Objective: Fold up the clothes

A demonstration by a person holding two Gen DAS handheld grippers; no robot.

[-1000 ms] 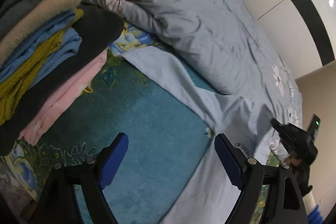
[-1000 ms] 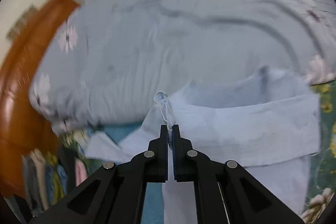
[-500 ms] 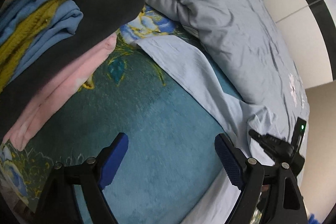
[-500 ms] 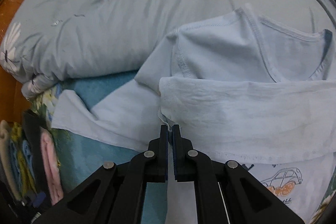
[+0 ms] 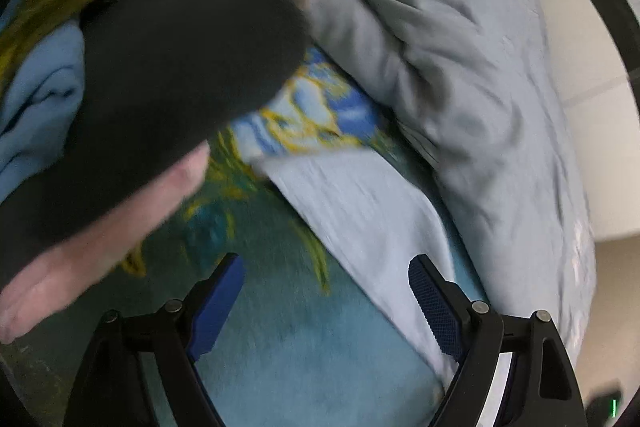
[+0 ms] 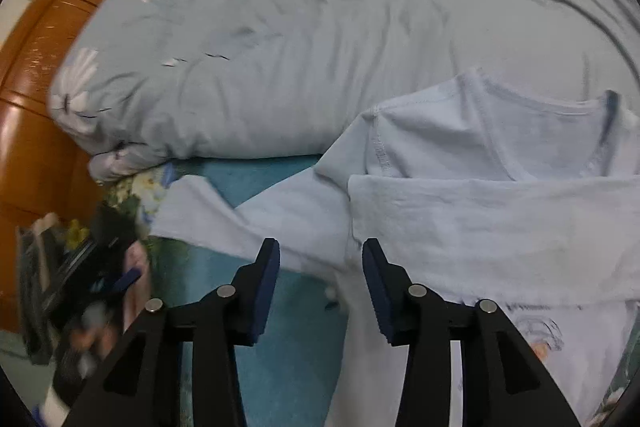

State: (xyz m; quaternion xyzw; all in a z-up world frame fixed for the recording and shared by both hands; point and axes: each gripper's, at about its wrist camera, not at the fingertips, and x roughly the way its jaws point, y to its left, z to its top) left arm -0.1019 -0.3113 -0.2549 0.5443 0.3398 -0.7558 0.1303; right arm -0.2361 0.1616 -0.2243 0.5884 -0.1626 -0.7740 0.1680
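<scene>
**Desk:** Where's the garment, and what are your 2 grippers doing?

**Me:** The light blue t-shirt (image 6: 480, 227) lies on the teal floral blanket (image 6: 280, 347), filling the right half of my right wrist view. Its collar is at the upper right, against the grey daisy-print duvet (image 6: 300, 47). A folded band of the shirt crosses the middle right of the frame. 1 sleeve (image 6: 240, 223) reaches left across the blanket toward centre left. A small car print shows at the lower right, partly behind my finger.

**Desk:** Right gripper?

**Me:** My right gripper (image 6: 320, 267) points forward and down at the folded band's left edge. The jaws stand apart with nothing between the blue pads; cloth lies under the gap. I can't tell if the tips touch it.

**Desk:** Left?

**Me:** My left gripper (image 5: 326, 291) is spread wide, holding nothing, angled down over bare blanket (image 5: 280, 347) at lower centre. The sleeve (image 5: 360, 219) runs diagonally from centre to lower right in this view, passing just beside the right-hand pad. The frame is motion-blurred.

**Desk:** Anything else?

**Me:** A stack of folded clothes (image 5: 160, 67) fills the upper left of the left view: black, blue, mustard knit, pink at the bottom. The duvet (image 5: 440, 27) runs along the upper right. In the right view the left gripper (image 6: 100, 279) appears blurred at lower left, beside an orange wooden cabinet (image 6: 40, 67).
</scene>
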